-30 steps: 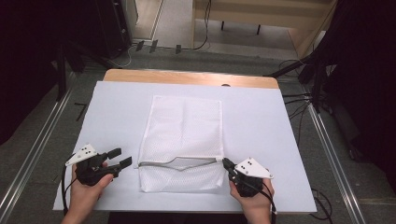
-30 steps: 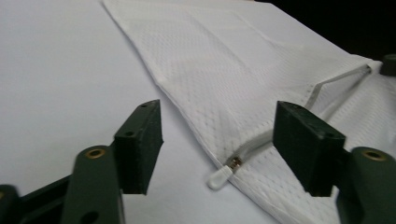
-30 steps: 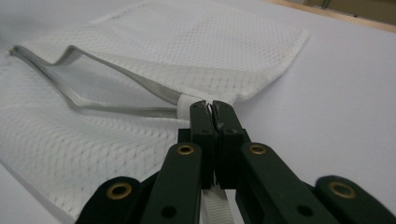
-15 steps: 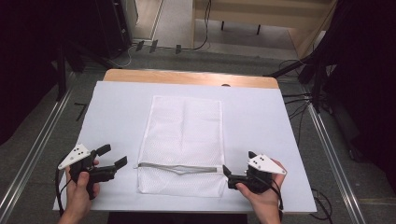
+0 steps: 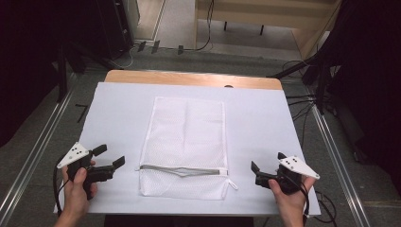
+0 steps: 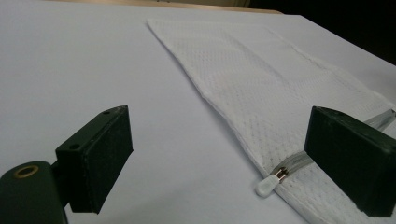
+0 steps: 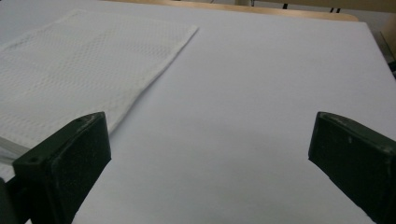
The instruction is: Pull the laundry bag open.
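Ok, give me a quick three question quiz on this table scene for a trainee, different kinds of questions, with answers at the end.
1. True or false: the left gripper holds the mesh bag.
2. Which gripper's view shows the white zipper pull: A left, B right?
3. Fill in: the grey zipper runs near the bag's ____ end, seen from the person.

Key: 1 false, both the left and the right gripper are open and clear of the bag. 2 A. 3 near.

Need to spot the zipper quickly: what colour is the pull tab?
White, on a silver slider; the zipper pull tab shows best in the left gripper view.
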A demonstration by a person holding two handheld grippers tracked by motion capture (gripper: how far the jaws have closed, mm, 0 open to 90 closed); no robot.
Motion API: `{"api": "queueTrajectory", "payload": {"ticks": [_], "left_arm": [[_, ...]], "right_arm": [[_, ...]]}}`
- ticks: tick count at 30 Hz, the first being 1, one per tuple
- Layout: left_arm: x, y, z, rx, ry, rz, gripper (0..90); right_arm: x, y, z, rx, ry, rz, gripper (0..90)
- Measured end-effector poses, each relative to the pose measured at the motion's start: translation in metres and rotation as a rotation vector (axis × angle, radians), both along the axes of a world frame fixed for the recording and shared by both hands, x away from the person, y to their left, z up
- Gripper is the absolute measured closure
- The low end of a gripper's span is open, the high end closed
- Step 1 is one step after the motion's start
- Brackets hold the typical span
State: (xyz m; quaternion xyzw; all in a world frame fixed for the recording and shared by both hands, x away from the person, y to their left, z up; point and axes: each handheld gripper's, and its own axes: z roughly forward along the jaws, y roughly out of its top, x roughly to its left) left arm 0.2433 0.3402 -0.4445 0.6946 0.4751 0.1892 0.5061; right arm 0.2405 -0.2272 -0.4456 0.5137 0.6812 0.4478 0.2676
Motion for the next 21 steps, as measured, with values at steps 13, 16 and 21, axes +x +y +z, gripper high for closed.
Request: {"api": "queueTrajectory", "payload": {"ticks": [13,16,21], "left_arm": [[0.0,0.02,0.002,0.004,-0.011,0.047,1.5],[0.0,0.022,0.002,0.0,-0.01,0.053,1.5],[0.0,0.025,0.001,-0.002,-0.004,0.057,1.5]], "right_arm": [[0.003,-0.039,-0.006,0.011,0.003,-0.065,0.0],[0.002,-0.045,-0.007,0.017,0.003,-0.076,0.0],[0.002,-0.05,-0.01,0.017,0.01,-0.093,0.0]]}}
